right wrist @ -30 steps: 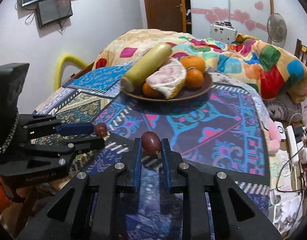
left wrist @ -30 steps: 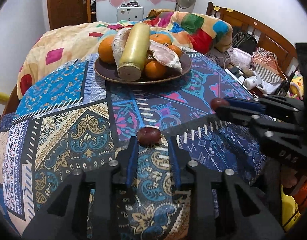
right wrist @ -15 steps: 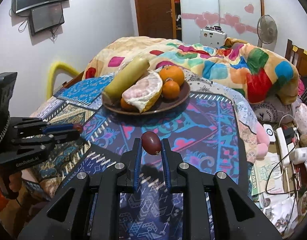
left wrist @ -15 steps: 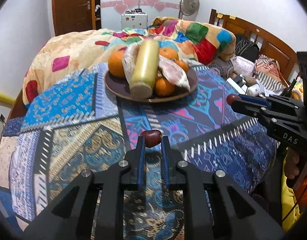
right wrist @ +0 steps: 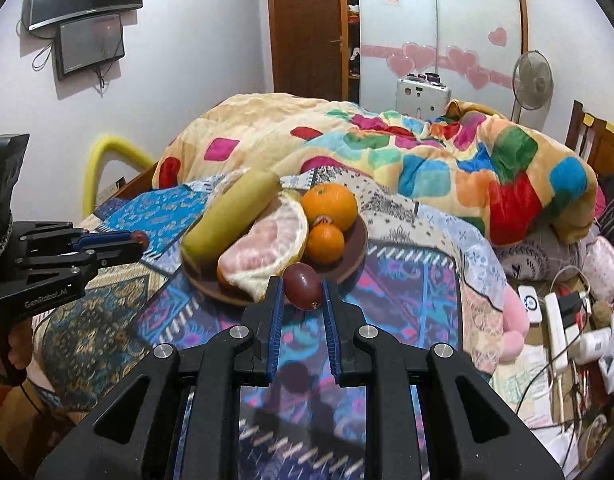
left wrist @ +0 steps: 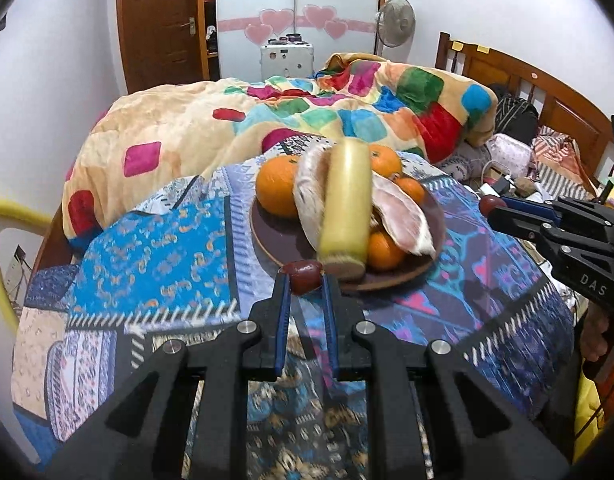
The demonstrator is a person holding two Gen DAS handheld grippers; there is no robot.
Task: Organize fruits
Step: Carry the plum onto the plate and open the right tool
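In the left wrist view my left gripper is shut on a small dark red fruit, held in the air just before the brown plate. My right gripper is shut on a second dark red fruit, also lifted, close to the near rim of the plate. The plate holds oranges, pomelo pieces and a long yellow-green fruit. Each view shows the other gripper at its side with the red fruit at its tip: the right gripper, the left gripper.
The plate stands on a table under a patterned blue cloth. Behind it lies a bed with a colourful quilt. Cables, a power strip and small clutter lie to the right of the table. A yellow chair back stands at the left.
The left gripper closed on the red fruit that lay on the cloth and lifted it. Both grippers rose and moved toward the plate with their fruits.
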